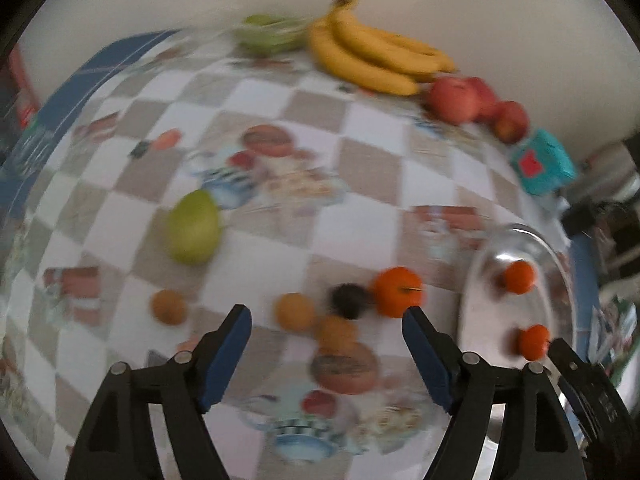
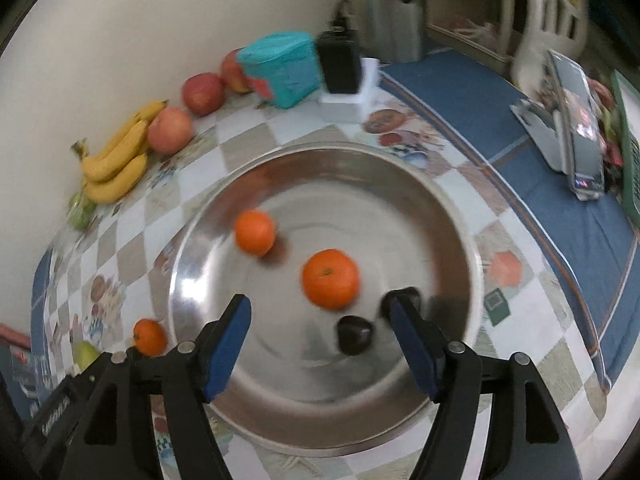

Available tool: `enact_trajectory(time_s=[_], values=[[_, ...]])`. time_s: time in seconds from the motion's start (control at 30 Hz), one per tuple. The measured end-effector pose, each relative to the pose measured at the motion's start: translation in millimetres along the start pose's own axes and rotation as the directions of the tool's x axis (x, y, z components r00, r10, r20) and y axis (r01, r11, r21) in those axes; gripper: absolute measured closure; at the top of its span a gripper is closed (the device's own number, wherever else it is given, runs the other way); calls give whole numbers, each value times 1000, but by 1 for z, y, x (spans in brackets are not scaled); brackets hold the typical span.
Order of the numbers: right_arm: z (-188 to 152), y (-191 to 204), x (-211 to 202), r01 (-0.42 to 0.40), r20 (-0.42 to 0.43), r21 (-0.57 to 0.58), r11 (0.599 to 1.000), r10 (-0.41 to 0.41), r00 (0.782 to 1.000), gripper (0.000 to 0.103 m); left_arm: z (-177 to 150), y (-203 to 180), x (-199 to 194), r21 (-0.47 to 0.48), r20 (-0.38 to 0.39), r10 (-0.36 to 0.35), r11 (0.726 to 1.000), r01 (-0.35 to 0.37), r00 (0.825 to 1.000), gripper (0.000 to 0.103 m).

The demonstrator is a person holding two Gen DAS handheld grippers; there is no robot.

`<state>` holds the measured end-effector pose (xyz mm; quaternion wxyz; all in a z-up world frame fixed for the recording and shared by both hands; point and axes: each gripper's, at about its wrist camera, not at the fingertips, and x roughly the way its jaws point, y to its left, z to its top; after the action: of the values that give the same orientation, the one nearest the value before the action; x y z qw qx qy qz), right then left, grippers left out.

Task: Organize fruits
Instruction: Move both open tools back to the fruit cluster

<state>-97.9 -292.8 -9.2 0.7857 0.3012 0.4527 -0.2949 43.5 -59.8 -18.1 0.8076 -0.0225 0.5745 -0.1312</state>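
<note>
My left gripper (image 1: 326, 314) is open above the checked tablecloth, over several small fruits: a tangerine (image 1: 398, 292), a dark plum (image 1: 349, 301), two pale orange fruits (image 1: 295, 312) and a brownish one (image 1: 168, 307). A green pear (image 1: 194, 227) lies further left. My right gripper (image 2: 320, 306) is open and empty over a steel plate (image 2: 400, 176) that holds two tangerines (image 2: 330, 278), (image 2: 255, 232) and two dark plums (image 2: 354, 335). The plate's rim shows at the right of the left wrist view (image 1: 520, 232).
Bananas (image 1: 372, 54), red apples (image 1: 456, 98), a teal box (image 1: 542, 166) and a bowl of green fruit (image 1: 272, 32) line the wall. A black charger (image 2: 340, 66), a phone on a stand (image 2: 576, 128) and a green basket (image 2: 630, 148) stand at the right.
</note>
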Motion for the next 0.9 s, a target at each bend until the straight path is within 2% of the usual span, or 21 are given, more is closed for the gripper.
enact_trajectory(time_s=[0.1,0.33,0.4,0.47,0.5,0.6,0.8,0.9], values=[[-3,14,0,-22,-8,-51,998,22,1000,30,3,11,1,-12,-10,50,999,-51,999,22],[-13,42,3,-54,-38,-152,987,49,998,30,12,34,-6,-57,-7,77,995,-78,997,20],[-17,52,4,-69,-47,-187,980,61,997,30,15,42,-8,-64,-5,100,993,-101,995,17],[-19,59,5,-95,-58,-211,973,85,995,30,18,49,-7,-78,-7,116,990,-116,993,6],[-21,63,5,-110,-63,-223,969,98,993,30,19,56,-7,-95,-9,122,988,-123,992,4],[-27,73,4,-134,-66,-257,957,121,990,12,22,73,-8,-144,-12,129,981,-129,992,3],[-32,89,1,-168,-53,-301,939,159,986,8,25,99,-11,-169,4,201,966,-197,980,0],[-36,98,-3,-189,-41,-322,928,186,982,8,26,110,-14,-187,15,196,964,-190,980,0]])
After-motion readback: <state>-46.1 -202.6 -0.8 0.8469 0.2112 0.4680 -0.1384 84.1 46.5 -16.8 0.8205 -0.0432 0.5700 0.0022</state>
